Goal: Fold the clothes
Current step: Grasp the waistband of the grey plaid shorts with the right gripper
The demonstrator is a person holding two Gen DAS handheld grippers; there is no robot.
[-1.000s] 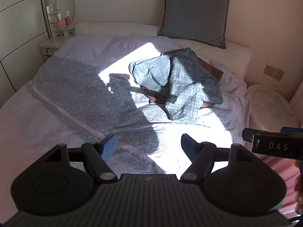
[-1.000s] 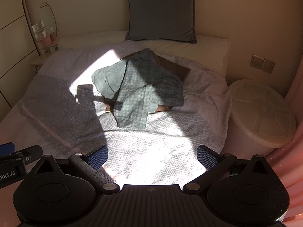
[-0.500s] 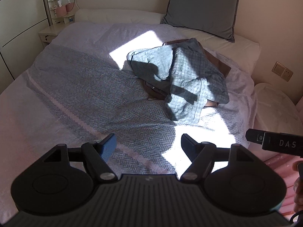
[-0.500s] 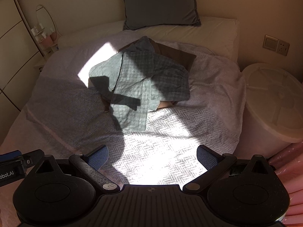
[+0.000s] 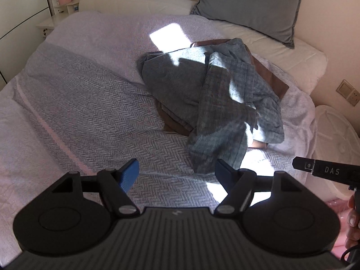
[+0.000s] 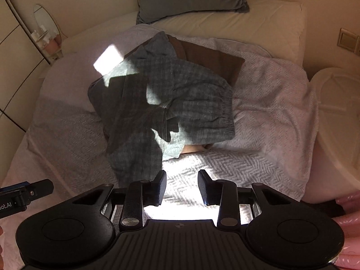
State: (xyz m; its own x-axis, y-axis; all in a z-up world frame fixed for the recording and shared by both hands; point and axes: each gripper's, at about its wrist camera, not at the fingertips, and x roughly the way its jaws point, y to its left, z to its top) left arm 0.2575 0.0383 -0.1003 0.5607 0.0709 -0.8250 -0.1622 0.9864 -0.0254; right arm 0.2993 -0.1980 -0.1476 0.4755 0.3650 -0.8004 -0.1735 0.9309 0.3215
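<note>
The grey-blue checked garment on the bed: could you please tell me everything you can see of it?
The grey-blue checked garment is soft woven cloth, crumpled and unfolded, with a gathered elastic-looking edge on its right side. It lies heaped on the lilac herringbone bedspread, draped over a brown cloth, with one long flap trailing toward the camera. Sun patches and shadows cross it. Neither gripper touches it.

Bed [image 5: 85,112]: covered by a pale herringbone blanket.
On it: crumpled blue-grey checked garment [image 5: 216,103] (over brown clothing [image 5: 272,78]), grey pillow [image 5: 249,4] at the head.
</note>
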